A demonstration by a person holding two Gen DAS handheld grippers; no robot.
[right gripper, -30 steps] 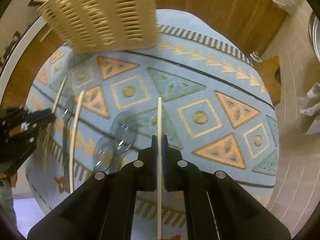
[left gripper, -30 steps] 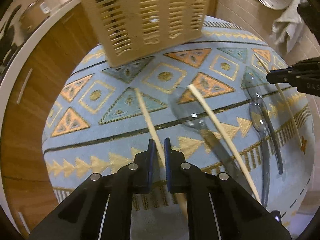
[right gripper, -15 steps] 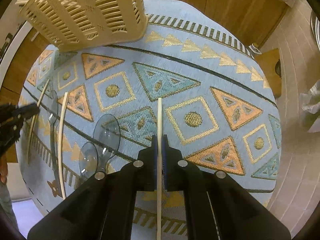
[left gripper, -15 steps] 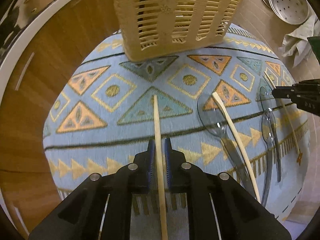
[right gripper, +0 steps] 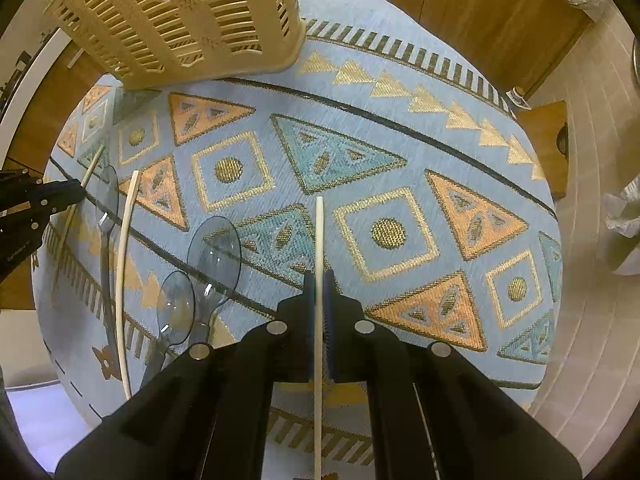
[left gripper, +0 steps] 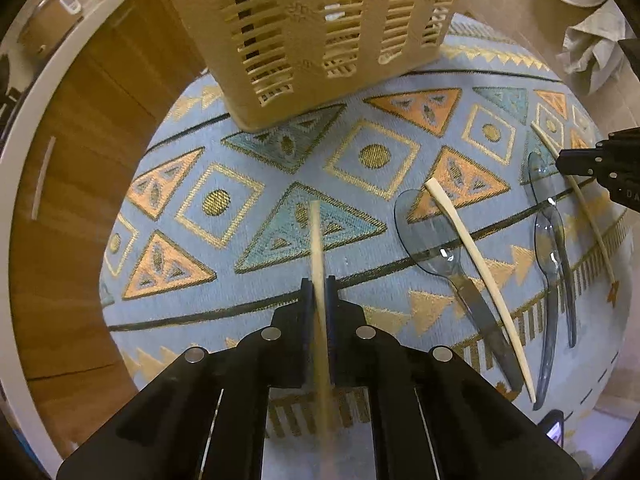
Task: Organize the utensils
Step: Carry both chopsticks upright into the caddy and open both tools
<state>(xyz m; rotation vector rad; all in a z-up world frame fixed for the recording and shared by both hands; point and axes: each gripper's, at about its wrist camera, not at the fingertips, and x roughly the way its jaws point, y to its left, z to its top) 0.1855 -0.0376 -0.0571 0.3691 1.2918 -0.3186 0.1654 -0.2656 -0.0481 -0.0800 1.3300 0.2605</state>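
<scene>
Between the jaws of the left gripper [left gripper: 319, 286] sits a tan chopstick [left gripper: 316, 236], clamped mid-shaft, tip pointing forward over the patterned blue rug [left gripper: 248, 292]. Right gripper [right gripper: 319, 280] likewise has its jaws closed on a white chopstick [right gripper: 319, 236], shaft running straight back between the fingers. Both sticks are raised clear of the rug. Remaining utensils lie on the rug between the two grippers: one pale chopstick [left gripper: 476, 256] resting across the large clear spoon [left gripper: 432, 232], two smaller clear spoons [left gripper: 550, 240] just beside it, and a thin wooden chopstick [left gripper: 592, 224] beyond those, under the right gripper's tip in the left wrist view. Beige slotted basket [left gripper: 320, 28] stands at the far edge of the rug. Wooden cabinet fronts [right gripper: 480, 12] behind; crumpled cloth [left gripper: 592, 56] on the tiled floor.
</scene>
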